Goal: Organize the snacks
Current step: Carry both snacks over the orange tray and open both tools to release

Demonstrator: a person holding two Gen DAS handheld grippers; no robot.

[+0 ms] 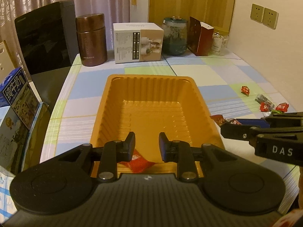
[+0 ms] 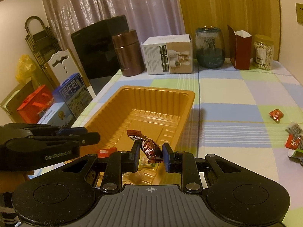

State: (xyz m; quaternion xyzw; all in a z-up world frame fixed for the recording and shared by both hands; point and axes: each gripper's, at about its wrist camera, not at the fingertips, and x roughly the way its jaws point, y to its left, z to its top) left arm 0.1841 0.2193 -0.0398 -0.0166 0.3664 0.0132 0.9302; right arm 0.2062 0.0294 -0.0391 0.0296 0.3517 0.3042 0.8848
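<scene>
A surface [image 2: 227, 102] covered in a pastel checked cloth is seen before pink and yellow curtains, with a brown canister [image 2: 128, 53], a white box [image 2: 168, 54], a glass jar [image 2: 209, 48], a red carton [image 2: 240, 51] and a jar of nuts [image 2: 263, 52] lined along its far edge. An orange tray [image 2: 181, 102] is set near the left edge of the surface, its long side running away from the cameras. The left tool [image 1: 146, 143] is held low over the near end of the tray, level and pointing along it, its fingers parted to a moderate gap with nothing between them; a red wrapped snack [image 1: 139, 162] is seen lying on the tray floor just below. The right tool [image 2: 150, 153] is held over the tray's near right corner, angled in from the right, and its fingers are closed narrowly on a brown wrapped candy [image 2: 149, 147], which is tilted with its upper end leaning left over the tray. The two tools are held close beside each other without touching. More red snacks [image 1: 265, 106] and a silver packet [image 1: 264, 99] are scattered on the cloth well to the right of the tray, near the right edge, with a broad bare stretch of cloth between them and the tray. Milk cartons [image 1: 16, 92] are stacked beyond the left edge.
</scene>
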